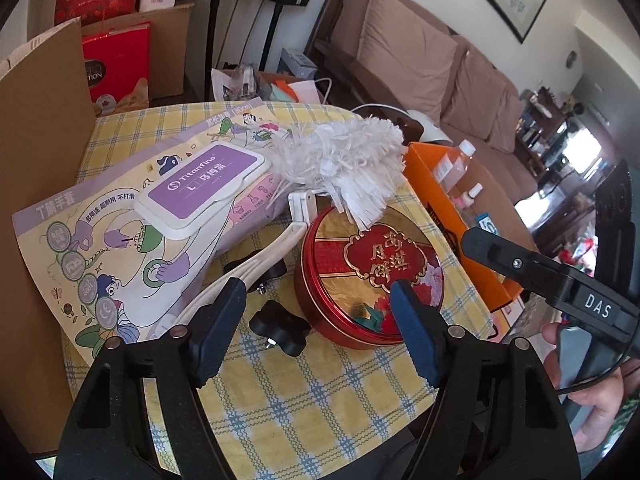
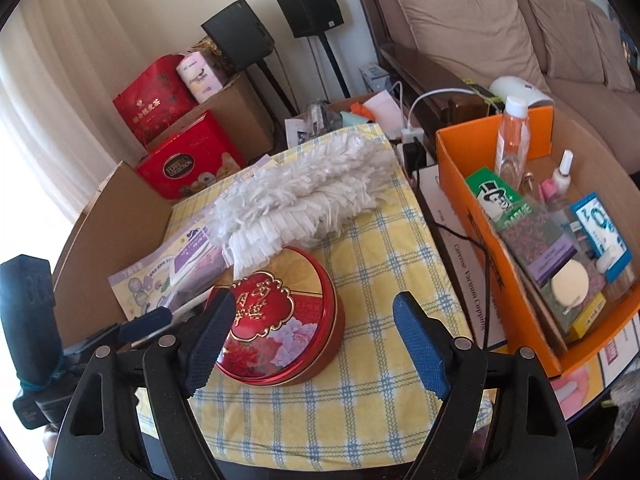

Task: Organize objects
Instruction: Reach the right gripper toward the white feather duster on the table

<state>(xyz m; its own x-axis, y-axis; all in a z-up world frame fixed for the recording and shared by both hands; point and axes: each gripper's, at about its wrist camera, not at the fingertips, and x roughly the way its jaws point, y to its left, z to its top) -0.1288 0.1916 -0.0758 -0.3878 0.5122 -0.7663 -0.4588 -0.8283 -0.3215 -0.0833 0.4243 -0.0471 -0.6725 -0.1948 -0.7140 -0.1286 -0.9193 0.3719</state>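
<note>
A round red and gold tin [image 1: 370,276] [image 2: 280,316] stands on the yellow checked tablecloth [image 1: 304,412]. A white fluffy duster [image 1: 344,160] [image 2: 304,196] lies behind it, its white handle [image 1: 248,276] running toward me. A purple-lidded wipes pack [image 1: 204,188] rests on a printed glove bag [image 1: 120,256]. Two black knobs [image 1: 280,330] lie on the cloth. My left gripper [image 1: 316,324] is open and empty, its fingertips either side of the knobs and the tin's near edge. My right gripper [image 2: 312,340] is open and empty, just in front of the tin.
An orange box [image 2: 472,216] holding bottles, a green carton and small packs stands at the right [image 1: 452,216]. A brown cardboard box [image 1: 36,168] [image 2: 104,232] stands at the left. Red gift boxes [image 2: 188,160], speakers on stands and a sofa [image 2: 480,28] lie beyond.
</note>
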